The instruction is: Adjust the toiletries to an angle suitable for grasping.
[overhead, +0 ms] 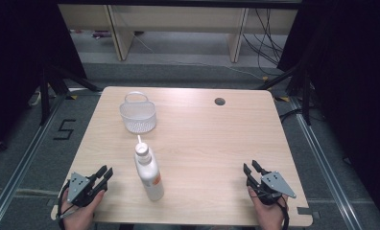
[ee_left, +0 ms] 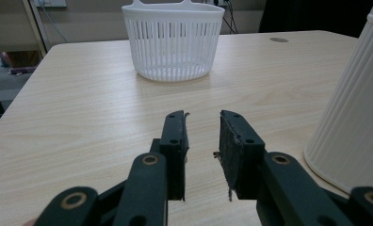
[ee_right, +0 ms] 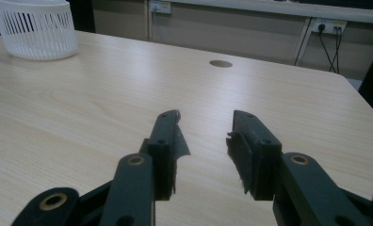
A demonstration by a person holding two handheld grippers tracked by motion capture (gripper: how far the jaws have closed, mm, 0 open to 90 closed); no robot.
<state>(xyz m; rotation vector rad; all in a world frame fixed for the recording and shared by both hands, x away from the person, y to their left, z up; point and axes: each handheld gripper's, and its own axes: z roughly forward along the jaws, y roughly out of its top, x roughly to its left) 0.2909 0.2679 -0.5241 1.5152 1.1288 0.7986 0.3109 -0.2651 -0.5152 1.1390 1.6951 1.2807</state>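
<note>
A white ribbed bottle (overhead: 148,171) with an orange label and a thin nozzle stands at the table's front middle; its ribbed side (ee_left: 354,117) fills the right of the left gripper view. A white slotted basket (overhead: 138,113) with a handle sits at the back left, and appears ahead in the left gripper view (ee_left: 173,40) and far left in the right gripper view (ee_right: 36,28). My left gripper (overhead: 105,173) rests at the front left, left of the bottle, jaws open and empty (ee_left: 203,115). My right gripper (overhead: 250,166) lies at the front right, open and empty (ee_right: 206,115).
The wooden table (overhead: 202,143) has a round cable hole (overhead: 219,101) at the back right, also seen in the right gripper view as a hole (ee_right: 221,63). Dark curtains flank the table. Desk legs and cables stand on the floor beyond.
</note>
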